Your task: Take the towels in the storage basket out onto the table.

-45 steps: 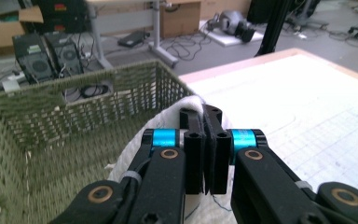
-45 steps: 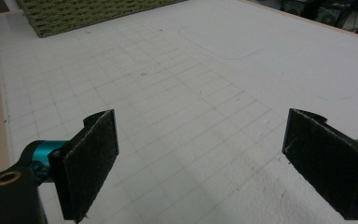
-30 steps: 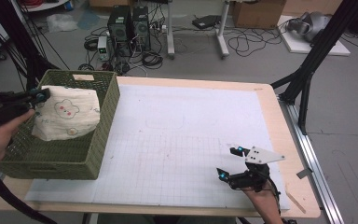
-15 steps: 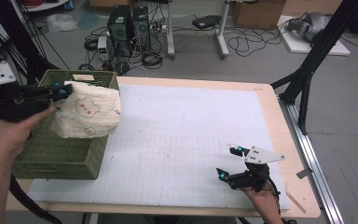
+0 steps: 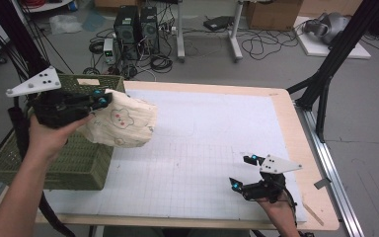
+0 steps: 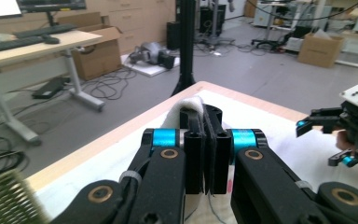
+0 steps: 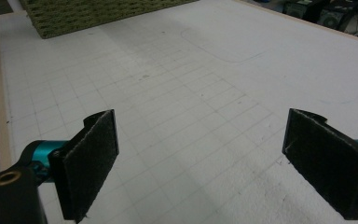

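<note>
Left gripper (image 5: pixel 98 101) is clamped on the cloth (image 5: pixel 121 126), a cream piece with a bear print, held in the air over the basket's (image 5: pixel 54 163) right rim and the mat's (image 5: pixel 202 143) left edge; most of it hangs to the right of the jaws. In the left gripper view the jaws are pressed together with a white fold (image 6: pixel 186 106) pinched between them; the rest of the cloth is hidden behind the gripper body. Right gripper (image 5: pixel 243 172) sits low at the near right of the mat, jaws spread wide, nothing between them; the right gripper view shows bare gridded mat (image 7: pixel 191 93) between the two pads (image 7: pixel 93 158). Open room: the whole middle and far side of the mat is free, with a faint drawn outline (image 7: pixel 223 53) on it. Green woven basket sits at the table's left edge, its near left corner cut off by the frame. Table (image 5: pixel 296 123) has a wooden border around the mat; a metal rail (image 5: pixel 333 168) runs along its right side. Beyond: grey floor with cables, PC towers (image 5: pixel 138 22), desk legs, cardboard boxes, black tripod legs at both sides. Basket interior is mostly blocked by the left hand (image 5: pixel 49 136) and cloth, so its contents cannot be made out.
</note>
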Demonstrator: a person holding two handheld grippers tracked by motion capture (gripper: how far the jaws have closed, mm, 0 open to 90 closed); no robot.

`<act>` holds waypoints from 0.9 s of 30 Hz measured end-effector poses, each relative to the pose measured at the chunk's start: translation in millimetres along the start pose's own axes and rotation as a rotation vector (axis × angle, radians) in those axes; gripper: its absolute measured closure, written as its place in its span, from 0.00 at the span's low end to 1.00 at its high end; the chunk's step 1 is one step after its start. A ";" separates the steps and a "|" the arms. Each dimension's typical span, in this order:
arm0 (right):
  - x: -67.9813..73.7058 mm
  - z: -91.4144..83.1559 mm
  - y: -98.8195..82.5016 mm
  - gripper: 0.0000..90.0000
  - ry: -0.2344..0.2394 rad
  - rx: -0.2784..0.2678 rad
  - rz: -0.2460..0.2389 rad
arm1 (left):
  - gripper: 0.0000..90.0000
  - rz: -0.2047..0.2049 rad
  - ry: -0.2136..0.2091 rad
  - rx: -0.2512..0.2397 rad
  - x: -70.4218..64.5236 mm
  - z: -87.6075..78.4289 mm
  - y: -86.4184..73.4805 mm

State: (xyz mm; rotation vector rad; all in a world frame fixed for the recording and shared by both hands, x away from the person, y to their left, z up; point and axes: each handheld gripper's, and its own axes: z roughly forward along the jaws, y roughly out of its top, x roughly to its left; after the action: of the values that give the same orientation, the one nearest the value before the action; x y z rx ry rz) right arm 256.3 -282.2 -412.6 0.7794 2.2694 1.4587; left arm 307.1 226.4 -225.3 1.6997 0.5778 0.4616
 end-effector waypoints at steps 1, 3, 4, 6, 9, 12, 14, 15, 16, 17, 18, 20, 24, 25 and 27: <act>0.0 0.0 0.0 0.11 -0.001 0.000 0.001 | 0.97 -0.001 -0.007 -0.001 -1.1 3.2 0.2; 0.4 0.2 0.1 0.11 0.005 0.004 0.004 | 0.97 0.000 -0.020 -0.001 -3.9 9.5 0.8; 0.5 0.3 0.3 0.11 0.004 0.004 0.003 | 0.97 -0.001 -0.024 0.000 -5.2 12.7 0.8; 0.7 0.9 0.8 0.11 0.006 0.001 -0.001 | 0.97 -0.001 -0.035 0.006 -7.3 19.5 0.4; 1.0 1.3 1.2 0.11 0.006 0.000 -0.002 | 0.97 -0.003 -0.051 0.015 -11.1 30.1 -1.1; 1.2 1.2 1.5 0.11 0.008 -0.001 0.000 | 0.97 -0.001 -0.065 0.026 -15.2 40.9 -3.3; 1.2 1.1 1.6 0.11 0.008 -0.001 -0.001 | 0.97 -0.001 -0.074 0.034 -17.1 48.8 -6.1; 1.2 1.1 1.7 0.11 0.008 -0.001 -0.001 | 0.97 -0.007 -0.079 0.034 -18.0 53.4 -8.3; 1.2 1.1 1.8 0.11 0.008 -0.001 -0.001 | 0.97 -0.013 -0.080 0.037 -18.9 58.0 -10.8; 1.3 1.2 1.9 0.11 0.009 -0.002 -0.001 | 0.97 -0.017 -0.082 0.041 -19.8 63.0 -13.6; 1.6 1.2 2.1 0.11 0.007 -0.002 0.001 | 0.97 -0.015 -0.081 0.052 -21.0 68.3 -16.4; 1.5 1.5 2.5 0.11 0.008 -0.005 -0.004 | 0.97 -0.020 -0.080 0.069 -23.5 79.1 -23.0; 1.6 1.6 2.9 0.11 0.008 -0.004 -0.005 | 0.97 -0.032 -0.082 0.098 -28.2 100.0 -36.9; 1.4 1.9 3.0 0.11 0.009 -0.005 -0.008 | 0.97 -0.037 -0.082 0.103 -29.4 104.7 -40.1; 1.4 2.1 3.3 0.11 0.009 -0.006 -0.008 | 0.97 -0.049 -0.091 0.103 -31.9 113.8 -46.3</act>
State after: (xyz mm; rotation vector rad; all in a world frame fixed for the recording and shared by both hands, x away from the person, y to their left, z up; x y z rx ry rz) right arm 257.2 -278.7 -410.5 0.7628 2.2712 1.4672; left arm 343.1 125.4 -293.2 1.7908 0.5840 0.3223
